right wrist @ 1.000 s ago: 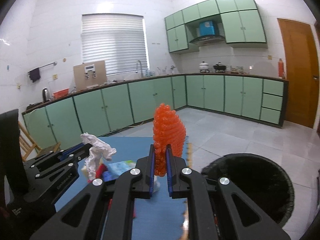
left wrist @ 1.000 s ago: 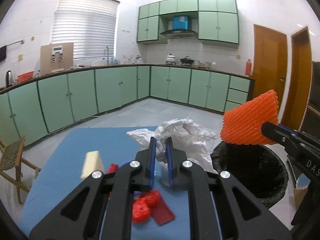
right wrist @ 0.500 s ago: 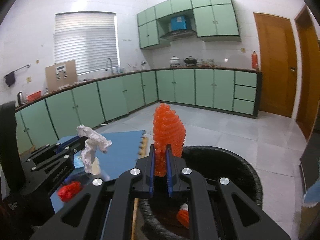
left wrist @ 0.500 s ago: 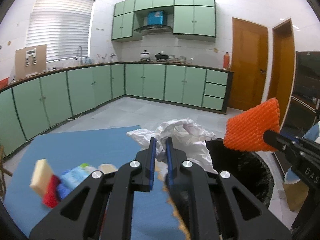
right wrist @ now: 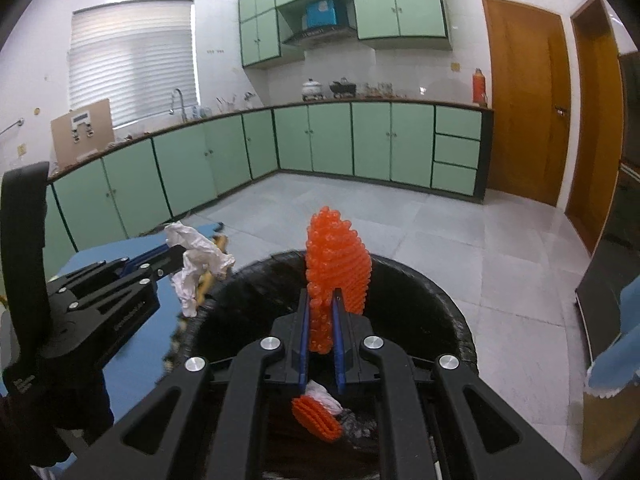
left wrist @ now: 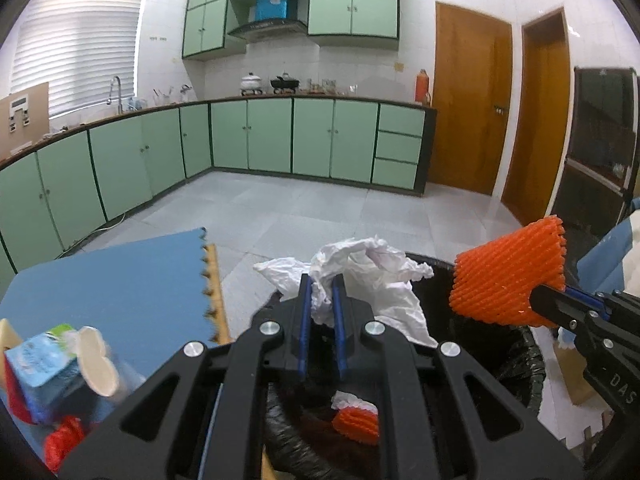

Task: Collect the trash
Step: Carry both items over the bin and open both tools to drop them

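Observation:
My left gripper [left wrist: 320, 292] is shut on a crumpled white tissue [left wrist: 372, 276] and holds it over the near rim of the black-lined trash bin [left wrist: 516, 356]. My right gripper [right wrist: 322, 312] is shut on an orange foam fruit net [right wrist: 338, 256] and holds it above the open bin [right wrist: 452, 312]. The net also shows at the right of the left wrist view [left wrist: 508, 276], and the tissue at the left of the right wrist view [right wrist: 196, 264]. Inside the bin lie another orange net [right wrist: 316, 420] and white scraps [right wrist: 324, 394].
A blue mat table [left wrist: 108, 292] stands left of the bin. On its near left lie a blue carton [left wrist: 38, 364], a beige lid [left wrist: 96, 360] and a red piece [left wrist: 60, 444]. Grey tiled floor, green cabinets and wooden doors lie beyond.
Both grippers have moved right, off the blue table and over the bin, each still holding its piece. The table trash has slid to the left edge of the left wrist view.

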Demonstrator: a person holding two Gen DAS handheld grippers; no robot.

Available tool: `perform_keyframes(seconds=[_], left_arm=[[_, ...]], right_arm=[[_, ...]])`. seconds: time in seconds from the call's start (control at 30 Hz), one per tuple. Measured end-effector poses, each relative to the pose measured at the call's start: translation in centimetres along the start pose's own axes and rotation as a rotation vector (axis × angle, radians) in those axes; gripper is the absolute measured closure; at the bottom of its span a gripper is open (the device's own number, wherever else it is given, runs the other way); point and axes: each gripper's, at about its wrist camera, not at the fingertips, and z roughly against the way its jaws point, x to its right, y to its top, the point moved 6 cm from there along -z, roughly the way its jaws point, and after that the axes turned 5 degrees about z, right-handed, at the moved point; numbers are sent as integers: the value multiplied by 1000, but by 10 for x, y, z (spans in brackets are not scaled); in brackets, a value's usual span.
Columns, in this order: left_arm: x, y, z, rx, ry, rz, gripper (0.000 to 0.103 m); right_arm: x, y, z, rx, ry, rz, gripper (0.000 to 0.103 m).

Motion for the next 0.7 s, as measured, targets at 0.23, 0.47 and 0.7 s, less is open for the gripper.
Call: perform_keyframes(seconds=[0.23, 0.47, 0.7], left_arm=[[11, -11, -30, -53, -8, -18, 87], [8, -12, -35, -76, -15, -12, 57], [-9, 1, -10, -33, 16, -11, 37]], right_arm=[[27, -24, -28, -71, -5, -52, 89], [49, -39, -33, -102, -35, -89, 63], [51, -33, -12, -51, -117, -109, 7]])
